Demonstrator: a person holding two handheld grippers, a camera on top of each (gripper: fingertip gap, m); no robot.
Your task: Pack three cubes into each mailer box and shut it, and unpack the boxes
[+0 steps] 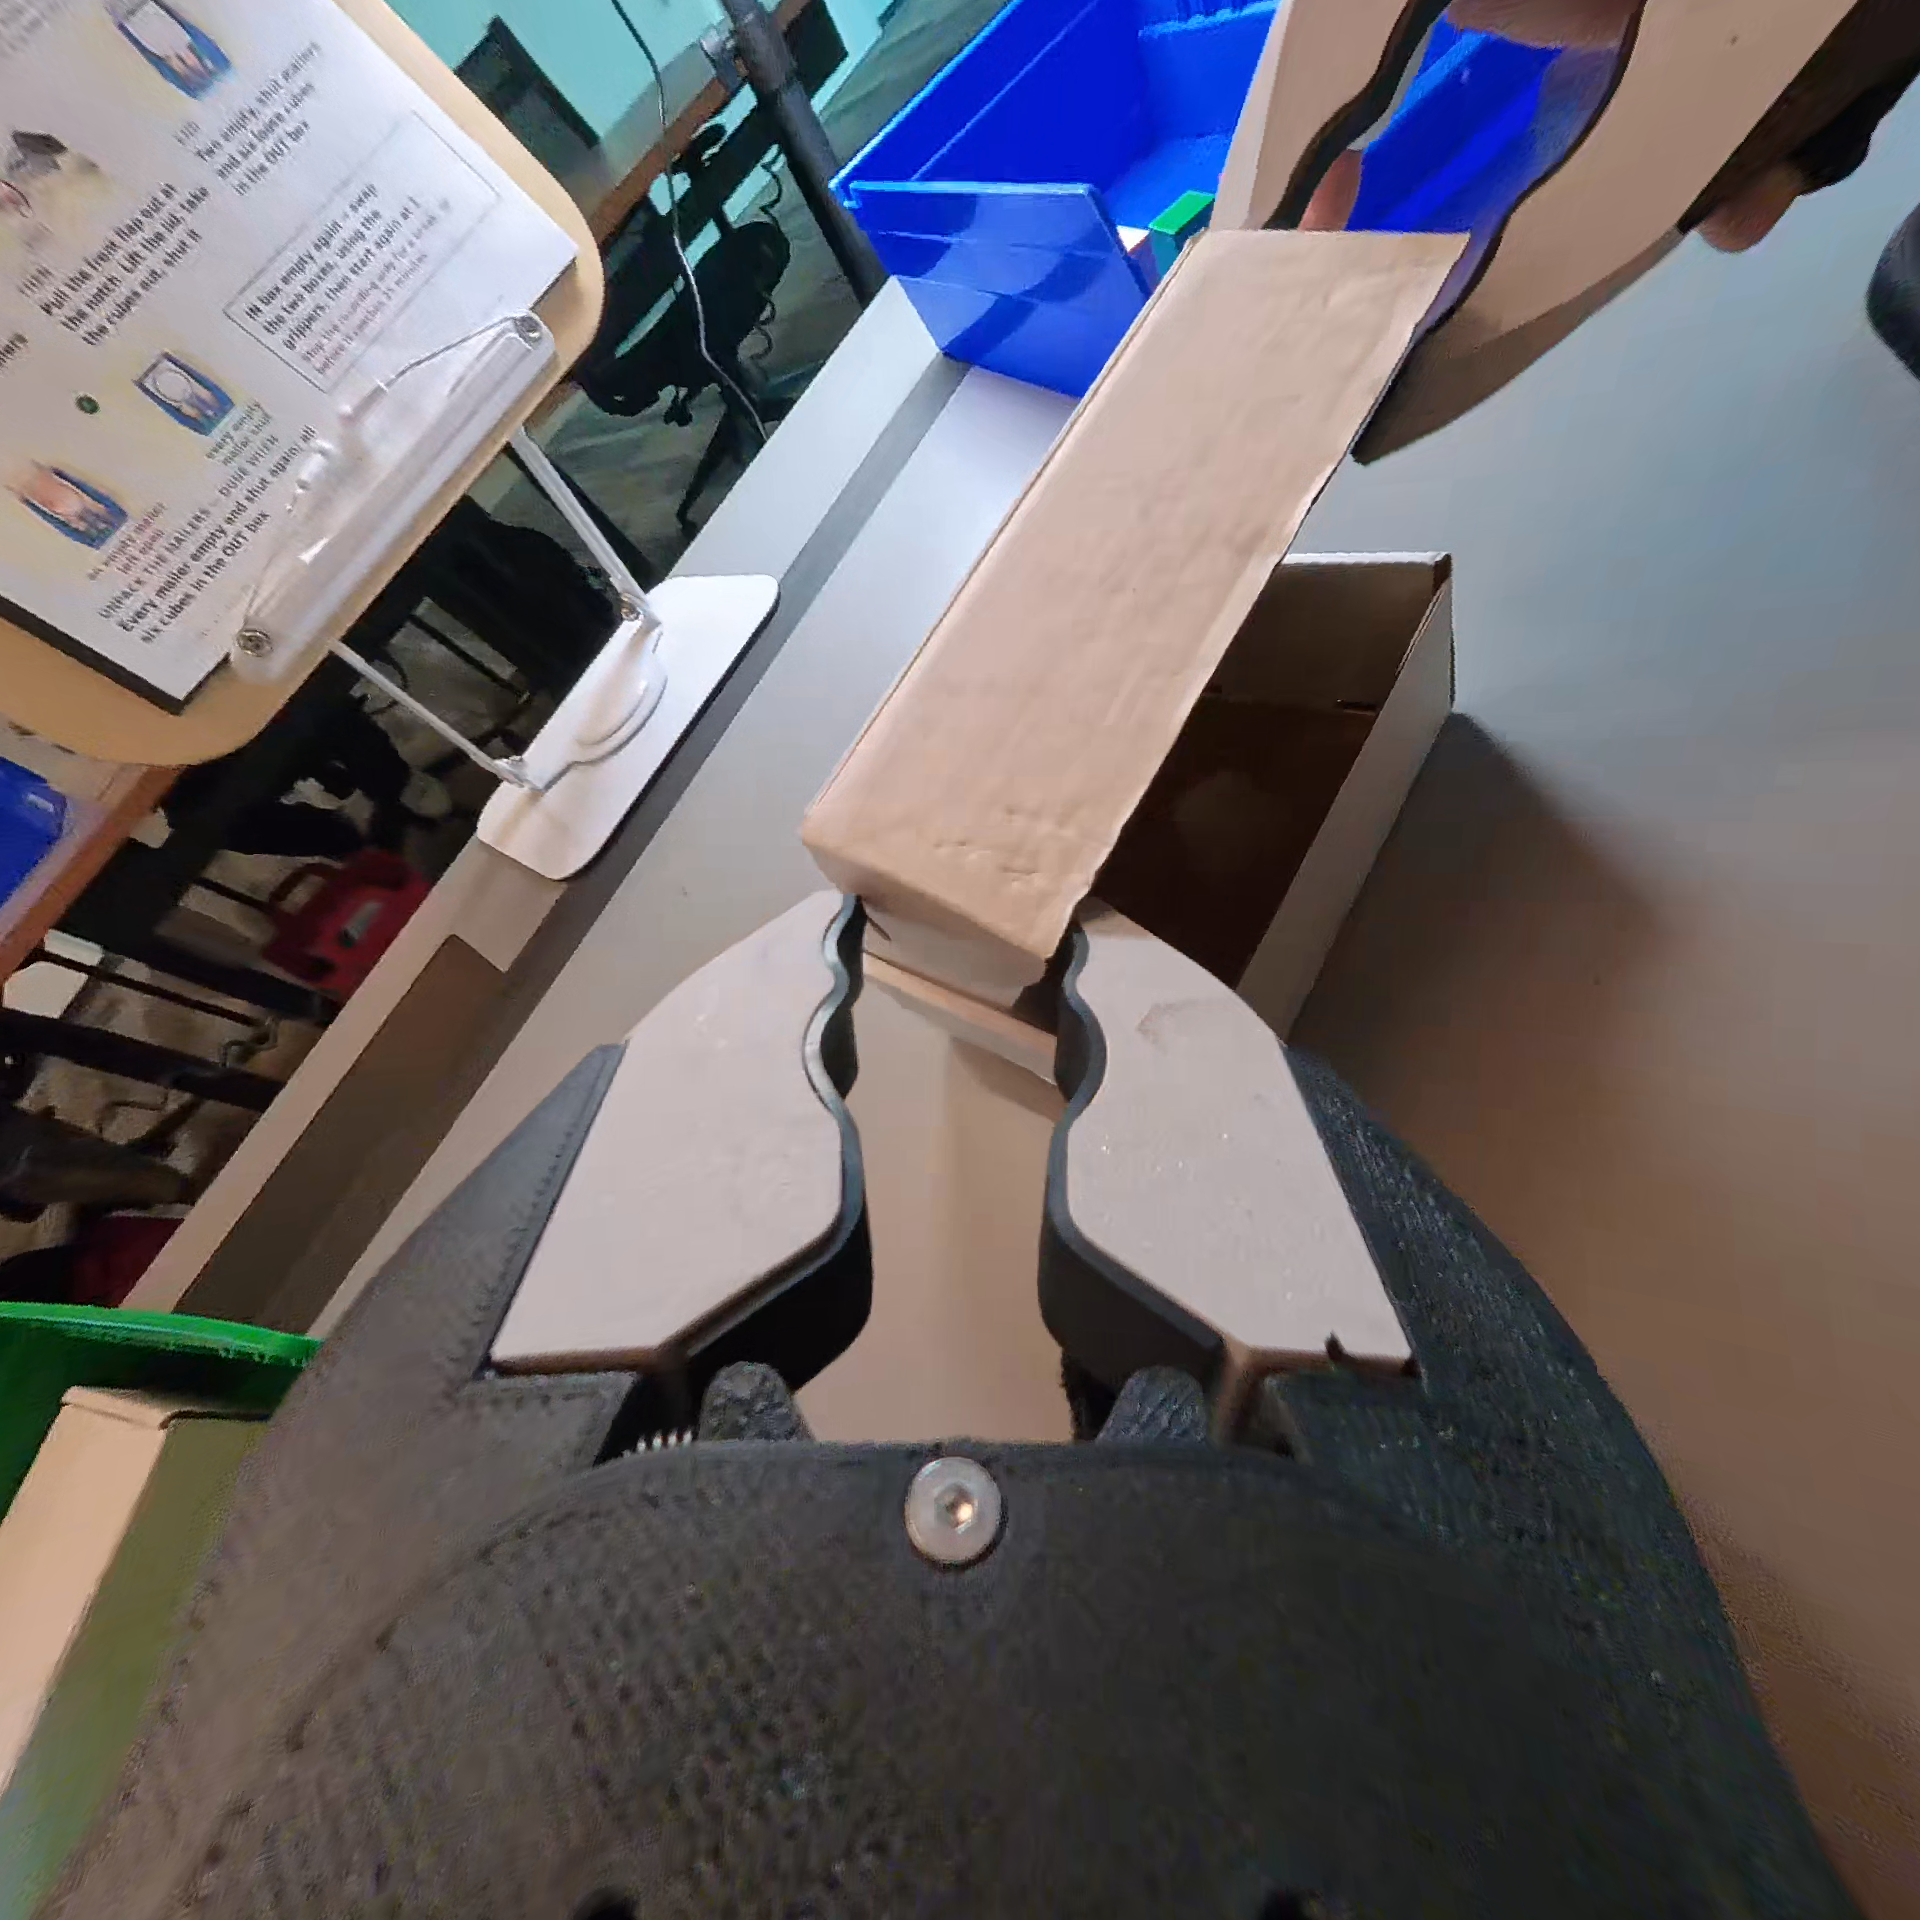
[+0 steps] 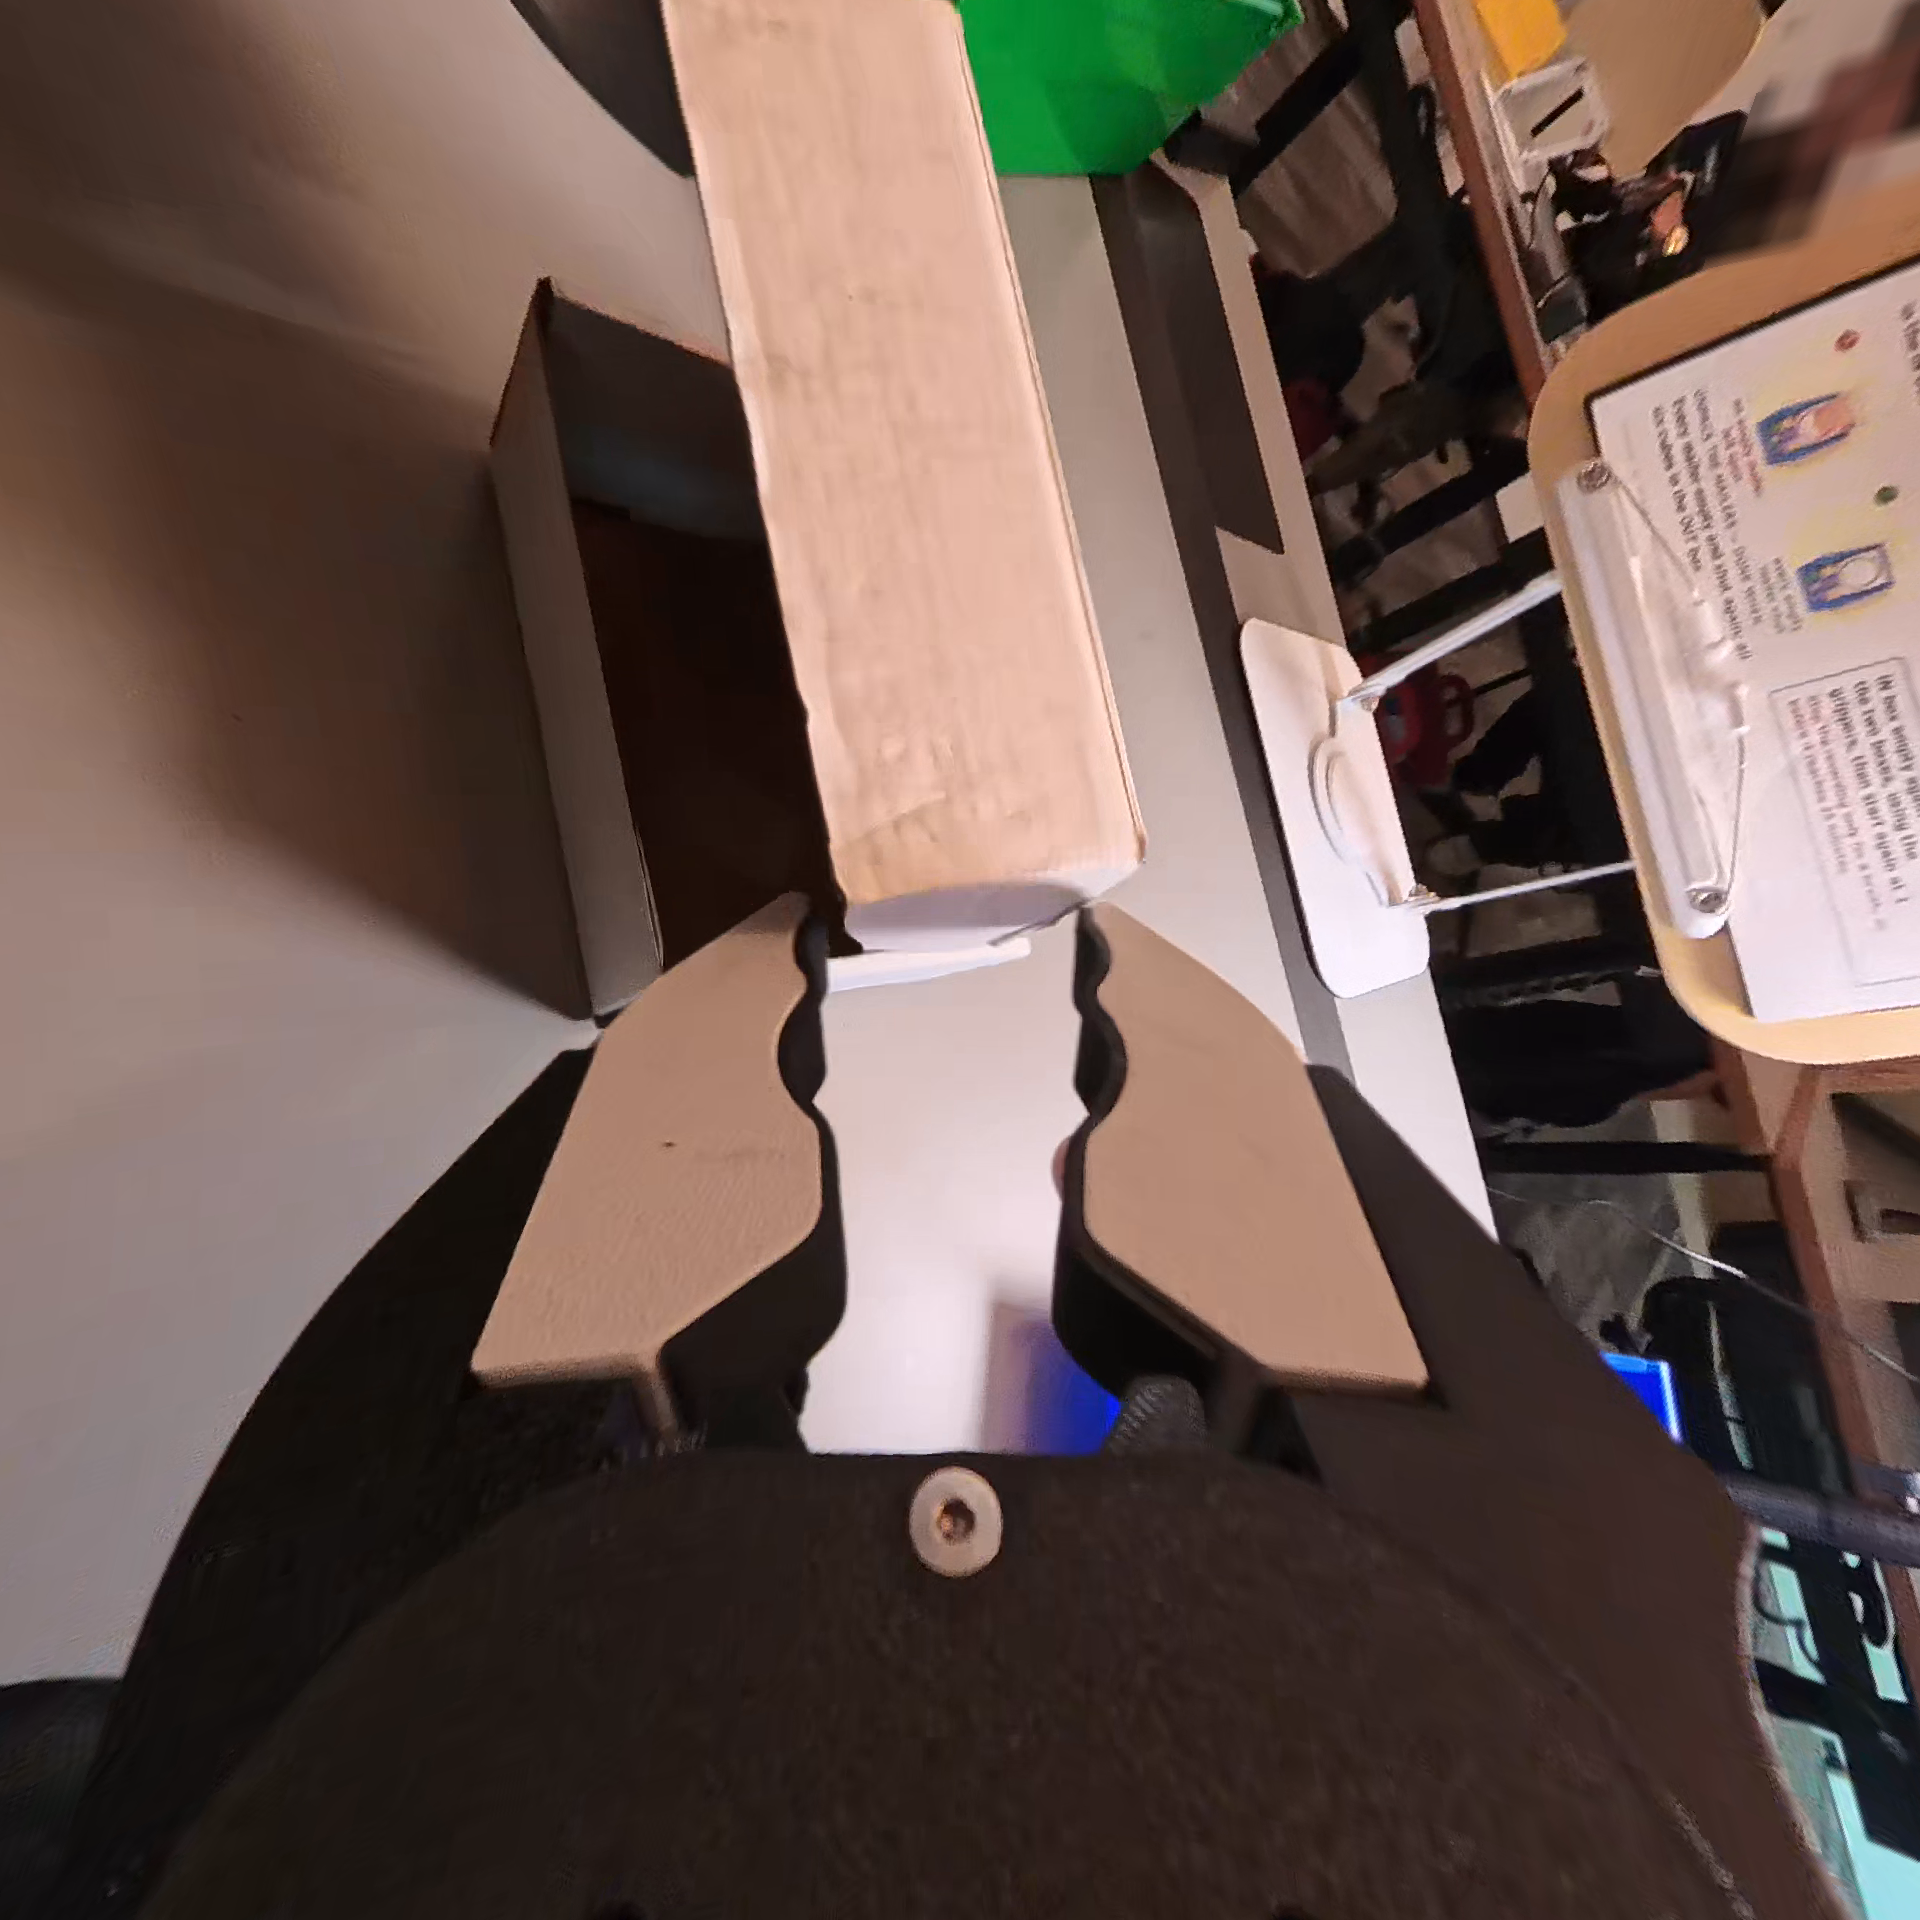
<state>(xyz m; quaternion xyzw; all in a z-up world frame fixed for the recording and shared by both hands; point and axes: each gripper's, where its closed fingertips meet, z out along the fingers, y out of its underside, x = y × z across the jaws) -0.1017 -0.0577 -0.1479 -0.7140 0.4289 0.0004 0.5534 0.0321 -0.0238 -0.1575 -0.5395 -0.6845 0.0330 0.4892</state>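
Note:
A cardboard mailer box (image 1: 1351, 821) stands open on the grey table (image 1: 1662, 727), its dark inside showing no cubes. Its lid flap (image 1: 1122, 582) is raised over the opening and runs between my two grippers. My left gripper (image 1: 961, 928) has the near end of the flap between its fingertips, which touch it on both sides. My right gripper (image 2: 945, 928) holds the other end of the lid flap (image 2: 914, 499) the same way; it also shows in the left wrist view (image 1: 1475, 135) at the top right. A green cube (image 1: 1179, 220) lies in the blue bin (image 1: 997, 270).
An instruction board (image 1: 260, 312) on a white stand (image 1: 634, 717) sits at the table's edge, also in the right wrist view (image 2: 1766, 623). A green bin (image 1: 125, 1351) holding another pale box (image 1: 83, 1475) is at the near left; it shows at the top of the right wrist view (image 2: 1122, 83). Across from one pair of fingers to the other is roughly 15 cm.

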